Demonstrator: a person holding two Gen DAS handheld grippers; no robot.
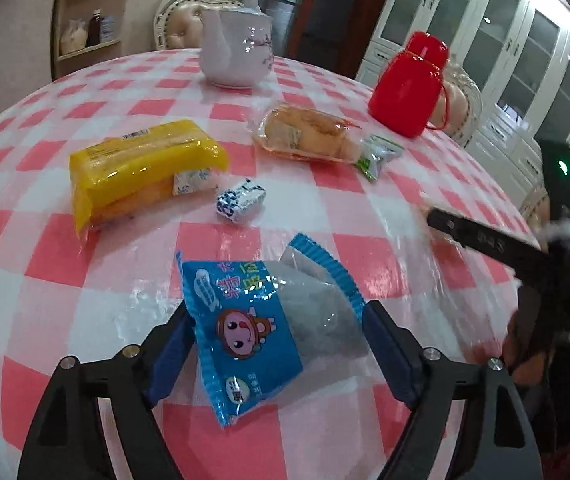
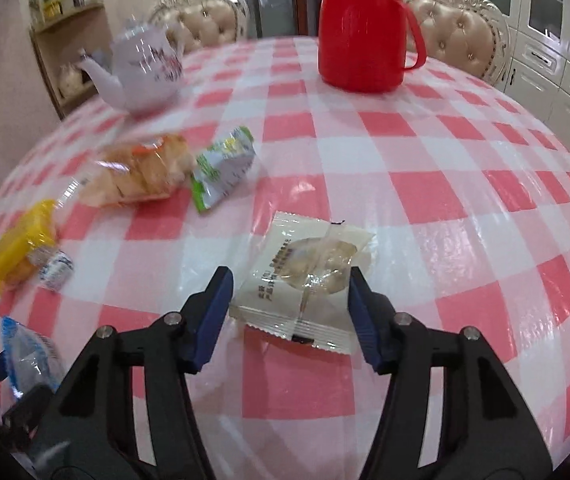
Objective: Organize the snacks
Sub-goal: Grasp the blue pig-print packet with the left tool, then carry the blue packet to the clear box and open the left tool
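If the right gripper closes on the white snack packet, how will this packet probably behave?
The white snack packet lies flat between the right gripper's open pads. Its glossy film looks thin, so it will probably crumple and might slip. It seems light and should lift easily. The pale round piece inside may crack under a hard squeeze.

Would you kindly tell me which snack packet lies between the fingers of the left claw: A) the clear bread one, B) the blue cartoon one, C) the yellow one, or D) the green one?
B: the blue cartoon packet lies between the left claw.
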